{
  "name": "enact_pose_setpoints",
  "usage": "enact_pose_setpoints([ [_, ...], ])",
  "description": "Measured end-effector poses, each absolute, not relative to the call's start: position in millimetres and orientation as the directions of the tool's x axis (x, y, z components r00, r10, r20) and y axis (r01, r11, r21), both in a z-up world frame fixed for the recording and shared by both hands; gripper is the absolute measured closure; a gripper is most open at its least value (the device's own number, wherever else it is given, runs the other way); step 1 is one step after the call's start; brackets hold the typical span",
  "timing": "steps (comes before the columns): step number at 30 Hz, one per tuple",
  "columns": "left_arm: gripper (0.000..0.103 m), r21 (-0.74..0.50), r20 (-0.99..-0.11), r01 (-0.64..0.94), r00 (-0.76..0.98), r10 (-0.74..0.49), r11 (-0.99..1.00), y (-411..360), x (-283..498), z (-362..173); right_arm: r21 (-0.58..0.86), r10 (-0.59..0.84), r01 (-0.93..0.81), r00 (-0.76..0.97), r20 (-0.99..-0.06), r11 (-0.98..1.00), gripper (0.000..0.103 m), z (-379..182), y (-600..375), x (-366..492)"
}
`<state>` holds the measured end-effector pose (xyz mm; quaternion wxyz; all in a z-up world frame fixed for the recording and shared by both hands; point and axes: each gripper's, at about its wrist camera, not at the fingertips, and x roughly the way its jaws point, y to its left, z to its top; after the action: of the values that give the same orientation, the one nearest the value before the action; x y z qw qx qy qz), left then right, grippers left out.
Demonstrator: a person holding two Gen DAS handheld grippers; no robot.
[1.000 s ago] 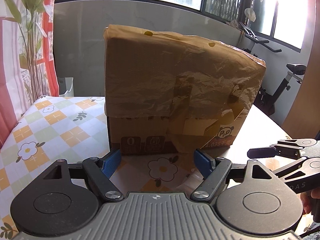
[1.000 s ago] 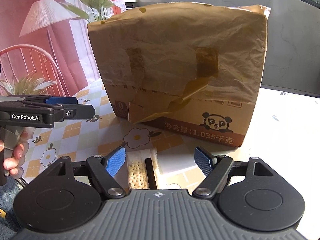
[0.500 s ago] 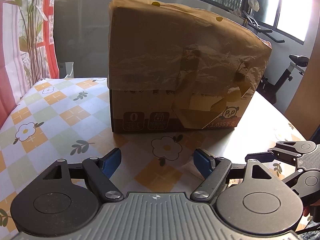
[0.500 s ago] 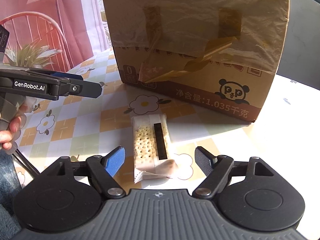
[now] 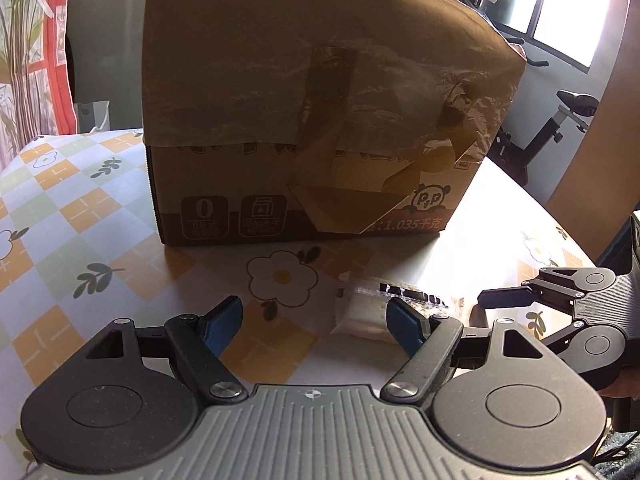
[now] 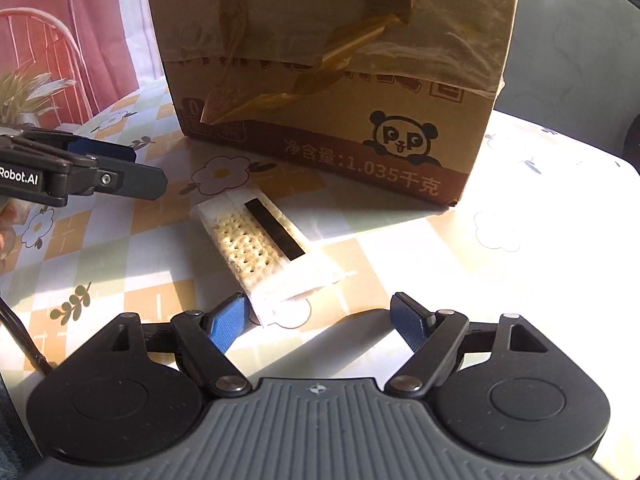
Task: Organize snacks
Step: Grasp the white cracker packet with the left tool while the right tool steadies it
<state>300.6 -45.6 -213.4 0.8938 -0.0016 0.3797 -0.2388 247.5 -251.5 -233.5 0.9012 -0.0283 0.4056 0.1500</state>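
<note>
A pack of crackers (image 6: 264, 250) in a clear wrapper with a black stripe lies flat on the tablecloth in front of a tall cardboard box (image 6: 340, 60). My right gripper (image 6: 322, 320) is open and empty, its left finger just beside the pack's near end. In the left wrist view the pack (image 5: 368, 312) lies just ahead of my left gripper's right finger. My left gripper (image 5: 316, 316) is open and empty. The box (image 5: 320, 92) is wrapped in brown tape and film, with a panda logo; its top is out of view.
The table has a flowered checked cloth (image 5: 80, 220). The left gripper shows side-on at the left of the right wrist view (image 6: 88, 172), the right gripper at the right of the left wrist view (image 5: 560, 300). An exercise bike (image 5: 560, 128) stands beyond the table.
Both grippers have dropped lower and tilted toward the table. The cracker pack now lies fully in view in front of the right gripper and has come into the left wrist view.
</note>
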Motion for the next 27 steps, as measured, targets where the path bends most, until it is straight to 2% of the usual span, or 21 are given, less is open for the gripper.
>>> enact_pose_setpoints([
  [1,0.023,-0.203,-0.681,0.426,0.585,-0.440,0.882,-49.0,302.9,-216.1,0.059,0.243,-0.298,0.629,-0.738,0.953,0.026,-232.8,-251.1,246.8],
  [3,0.024,-0.245,-0.687,0.430,0.555,-0.469,0.869,-55.8,307.9,-222.3,0.047,0.241,-0.307,0.634,-0.735,0.951,0.035,-232.2,-248.7,246.4],
  [5,0.031,-0.264,-0.693,0.440,0.533,-0.486,0.858,-61.9,312.4,-228.2,0.048,0.247,-0.314,0.634,-0.733,0.948,0.040,-231.6,-247.9,246.3],
  [13,0.035,-0.258,-0.714,0.458,0.502,-0.487,0.851,-81.3,327.1,-243.7,0.106,0.303,-0.331,0.630,-0.715,0.938,0.042,-231.8,-246.8,252.7],
  [14,0.037,-0.261,-0.713,0.465,0.498,-0.493,0.846,-82.9,327.0,-244.0,0.102,0.305,-0.338,0.630,-0.714,0.936,0.045,-231.9,-245.1,253.0],
  [15,0.043,-0.273,-0.707,0.472,0.492,-0.508,0.838,-83.4,326.6,-244.0,0.102,0.310,-0.344,0.630,-0.712,0.933,0.049,-231.8,-243.8,253.3],
  [18,0.046,-0.279,-0.709,0.476,0.484,-0.514,0.834,-84.5,323.4,-244.3,0.095,0.313,-0.354,0.634,-0.707,0.930,0.056,-232.0,-240.1,253.3],
  [19,0.051,-0.292,-0.704,0.477,0.479,-0.524,0.829,-83.5,322.3,-244.5,0.091,0.313,-0.356,0.637,-0.704,0.930,0.057,-232.4,-239.2,253.3],
  [27,0.052,-0.270,-0.705,0.469,0.499,-0.504,0.841,-86.3,305.7,-240.7,0.106,0.329,-0.365,0.632,-0.701,0.925,0.071,-229.6,-236.2,249.9],
])
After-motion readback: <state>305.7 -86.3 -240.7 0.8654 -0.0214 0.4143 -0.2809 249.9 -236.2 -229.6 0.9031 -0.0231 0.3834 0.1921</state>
